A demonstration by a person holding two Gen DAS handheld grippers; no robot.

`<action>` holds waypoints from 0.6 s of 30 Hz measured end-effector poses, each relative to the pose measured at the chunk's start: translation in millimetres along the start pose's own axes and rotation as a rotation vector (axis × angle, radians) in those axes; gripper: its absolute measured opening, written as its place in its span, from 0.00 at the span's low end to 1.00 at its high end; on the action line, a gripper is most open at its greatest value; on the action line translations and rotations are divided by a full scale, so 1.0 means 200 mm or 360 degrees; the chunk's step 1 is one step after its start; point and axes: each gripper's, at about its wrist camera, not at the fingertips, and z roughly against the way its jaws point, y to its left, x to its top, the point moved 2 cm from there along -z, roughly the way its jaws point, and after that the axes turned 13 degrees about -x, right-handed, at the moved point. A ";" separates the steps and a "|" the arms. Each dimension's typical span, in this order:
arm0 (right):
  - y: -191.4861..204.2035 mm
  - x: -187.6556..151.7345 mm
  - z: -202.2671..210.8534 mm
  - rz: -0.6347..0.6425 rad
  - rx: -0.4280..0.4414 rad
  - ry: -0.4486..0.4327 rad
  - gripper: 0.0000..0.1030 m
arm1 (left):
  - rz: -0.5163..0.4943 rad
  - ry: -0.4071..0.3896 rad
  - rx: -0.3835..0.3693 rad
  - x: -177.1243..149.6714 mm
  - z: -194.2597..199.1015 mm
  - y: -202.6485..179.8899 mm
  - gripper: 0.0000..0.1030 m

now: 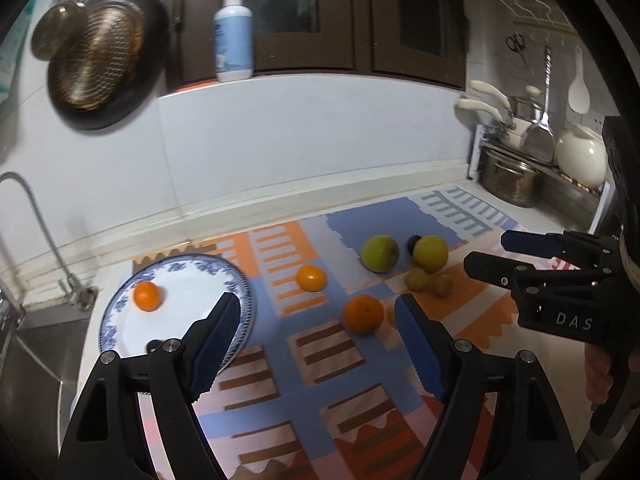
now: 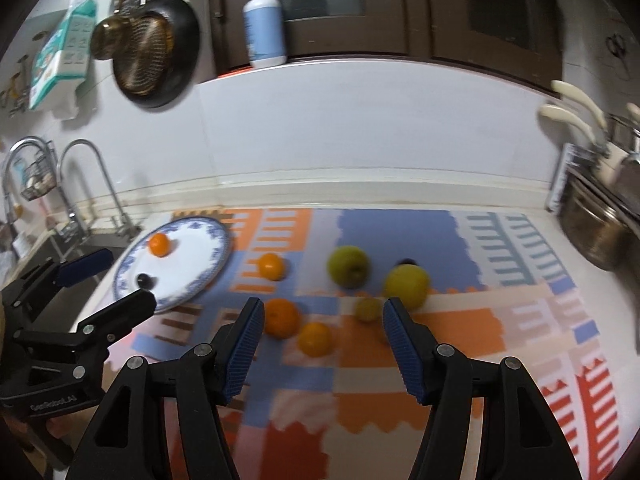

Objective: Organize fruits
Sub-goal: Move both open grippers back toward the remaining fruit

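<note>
A blue-and-white plate (image 1: 188, 324) (image 2: 200, 248) at the mat's left holds a small orange (image 1: 147, 296) (image 2: 159, 244) and a small dark fruit (image 2: 143, 279). On the mat lie an orange (image 1: 311, 277) (image 2: 271, 266), a larger orange (image 1: 362, 313) (image 2: 282, 317), another orange (image 2: 314, 338), a green apple (image 1: 379, 253) (image 2: 347, 266), a yellow-green apple (image 1: 430, 253) (image 2: 406, 286), a dark plum (image 1: 412, 242) and small yellow fruits (image 1: 417, 279) (image 2: 368, 308). My left gripper (image 1: 318, 312) is open above the mat, beside the plate. My right gripper (image 2: 323, 312) is open, empty, above the oranges.
A patterned mat (image 1: 304, 384) covers the counter. A sink with faucet (image 2: 92, 184) lies left of the plate. Pots and a white jug (image 1: 580, 152) stand at the back right. A pump bottle (image 1: 233, 32) stands on the ledge; a pan (image 1: 100, 60) hangs on the wall.
</note>
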 end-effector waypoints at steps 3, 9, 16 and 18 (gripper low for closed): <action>-0.05 -0.02 -0.02 -0.0014 -0.0058 0.0018 0.60 | -0.0036 0.0020 -0.0017 -0.01 -0.06 -0.02 0.77; -0.11 -0.07 -0.08 -0.0026 -0.0117 0.0065 0.60 | -0.0049 0.0083 -0.0076 -0.04 -0.18 -0.02 0.77; -0.13 -0.11 -0.19 -0.0033 -0.0146 0.0127 0.60 | -0.0107 0.0144 -0.0138 -0.08 -0.32 -0.02 0.76; -0.13 -0.12 -0.22 -0.0033 -0.0153 0.0145 0.60 | -0.0123 0.0167 -0.0156 -0.09 -0.35 -0.01 0.76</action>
